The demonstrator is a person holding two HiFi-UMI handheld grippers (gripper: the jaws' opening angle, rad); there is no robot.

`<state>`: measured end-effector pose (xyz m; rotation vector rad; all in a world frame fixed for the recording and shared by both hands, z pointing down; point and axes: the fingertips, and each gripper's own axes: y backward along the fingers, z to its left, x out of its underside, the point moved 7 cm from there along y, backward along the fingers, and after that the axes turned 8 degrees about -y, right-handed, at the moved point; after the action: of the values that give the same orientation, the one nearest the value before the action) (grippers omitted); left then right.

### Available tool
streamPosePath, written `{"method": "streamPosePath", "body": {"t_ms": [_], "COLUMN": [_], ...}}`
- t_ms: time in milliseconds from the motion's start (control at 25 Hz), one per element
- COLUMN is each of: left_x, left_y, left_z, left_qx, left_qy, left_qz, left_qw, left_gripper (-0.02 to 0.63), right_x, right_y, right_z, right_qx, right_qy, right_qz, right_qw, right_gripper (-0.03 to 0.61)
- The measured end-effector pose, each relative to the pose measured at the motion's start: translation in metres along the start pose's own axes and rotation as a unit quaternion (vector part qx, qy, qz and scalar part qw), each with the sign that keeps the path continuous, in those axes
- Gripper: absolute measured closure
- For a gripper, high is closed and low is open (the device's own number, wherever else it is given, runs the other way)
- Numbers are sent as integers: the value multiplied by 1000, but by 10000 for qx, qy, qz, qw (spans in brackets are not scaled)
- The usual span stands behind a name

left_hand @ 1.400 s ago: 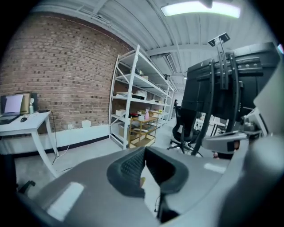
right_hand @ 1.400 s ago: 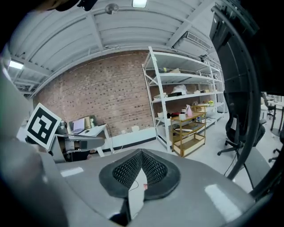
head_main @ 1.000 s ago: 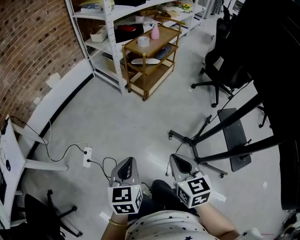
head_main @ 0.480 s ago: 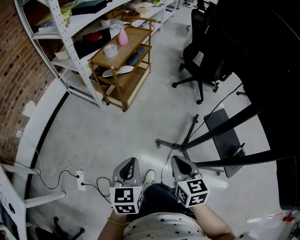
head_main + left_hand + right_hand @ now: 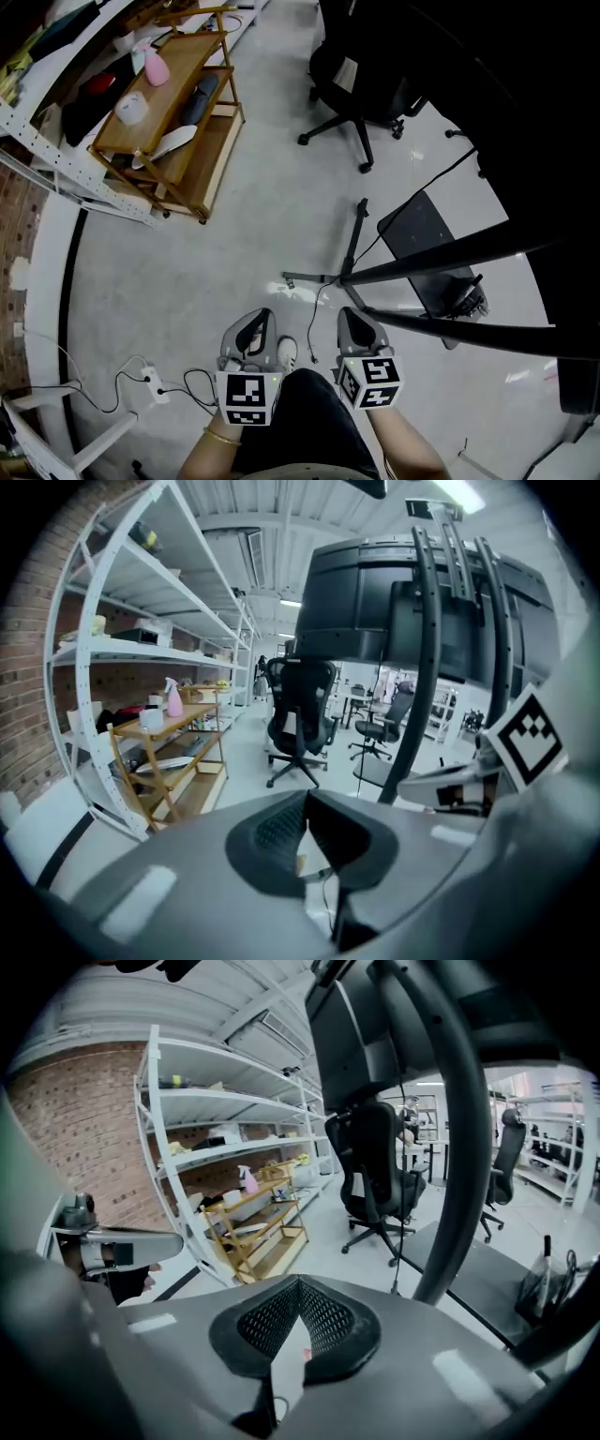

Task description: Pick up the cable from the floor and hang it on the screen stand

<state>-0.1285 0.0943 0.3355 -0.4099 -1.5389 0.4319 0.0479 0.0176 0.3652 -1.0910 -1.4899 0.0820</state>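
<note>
Well, left tool (image 5: 251, 326) and right tool (image 5: 354, 323) are both shut, empty; the cable (image 5: 315, 319) lies lengthwise between them, nearer the right

A thin dark cable (image 5: 317, 305) lies loose in a slack curve on the pale floor, just near of the screen stand's feet. The screen stand (image 5: 427, 248) is black, with thin spread legs, a flat dark base plate and long poles rising to the right.
</note>
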Motion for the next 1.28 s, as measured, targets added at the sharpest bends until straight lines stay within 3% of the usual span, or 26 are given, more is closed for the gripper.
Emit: {"method": "streamPosePath", "body": {"t_ms": [200,480,800,840,880,920,1040,1120,1280], "left_x": [27,91,199,211,220,228,242,245,243], "left_y": [-86,-200,-311,-319,-326,-332,-346,-351,-354], "left_z": [3,-6,-33,-37,-40,-42,-45,-46,-47], "left_qx": [399,884,1424,1480,1516,1541,1577,1575,1587], "left_qy": [-249,-426,-423,-437,-455,-475,-471,-400,-234], "left_qz": [149,468,1072,1114,1138,1146,1143,1123,1114], "left_qw": [9988,9941,9831,9817,9808,9802,9797,9803,9808], "left_gripper": [607,607,607,607,607,607,607,607,607], "right_x": [20,74,173,183,191,198,209,212,209], "right_y": [-66,-148,-269,-280,-290,-299,-315,-317,-324], "right_z": [-54,-123,-193,-202,-209,-214,-217,-217,-220], "right_qx": [475,1210,1413,1496,1607,1776,2588,2999,3262], "right_qy": [-293,-823,-1173,-1207,-1212,-1170,-1059,-1319,-1721], "right_qz": [-82,-53,549,607,671,734,751,604,370], "right_qw": [9984,9892,9815,9795,9772,9744,9572,9429,9288], "right_gripper": [580,580,575,493,446,471,466,443,445]}}
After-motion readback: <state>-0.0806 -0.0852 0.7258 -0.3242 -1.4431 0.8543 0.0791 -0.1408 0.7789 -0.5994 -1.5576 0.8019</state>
